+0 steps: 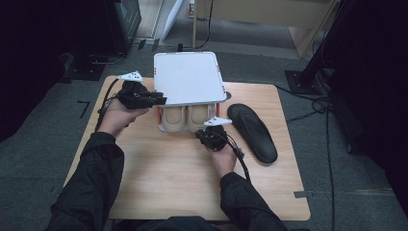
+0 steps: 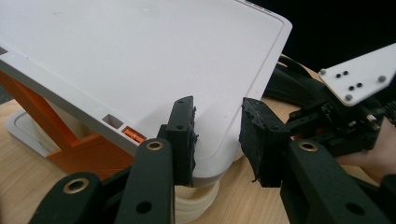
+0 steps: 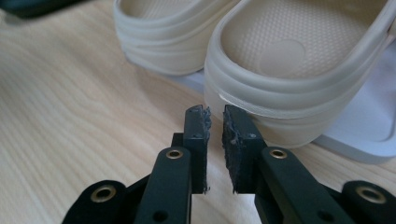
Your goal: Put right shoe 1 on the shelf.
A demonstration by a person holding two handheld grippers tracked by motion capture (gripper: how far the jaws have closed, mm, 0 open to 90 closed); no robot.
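Beige slippers (image 1: 185, 118), a pair with thick ribbed soles, sit side by side in a white box (image 3: 369, 135) near the far middle of a light wooden tabletop (image 1: 163, 168). Their rounded heels poke out toward the person. A white lid (image 1: 188, 77) is tilted up over the box, covering the front part of the slippers, and orange side pieces (image 2: 70, 140) show beneath it in the left gripper view.

A black insole (image 1: 252, 132) lies flat on the tabletop just to the right of the box, angled toward the near right corner.

A person in black sleeves holds a gripper in each hand. The left gripper (image 1: 144, 98) is at the lid's left edge; in the left gripper view its jaws stand apart with the lid's rounded corner between them, one pad (image 2: 184, 135) close against the lid and the other clear of it, so nothing is clamped. The right gripper (image 1: 211, 137) hovers low in front of the slippers' heels. In the right gripper view its jaws are nearly together with a narrow gap, holding nothing, and their tips sit just beside the heel of the nearer slipper (image 3: 299, 79); whether they touch it cannot be told.
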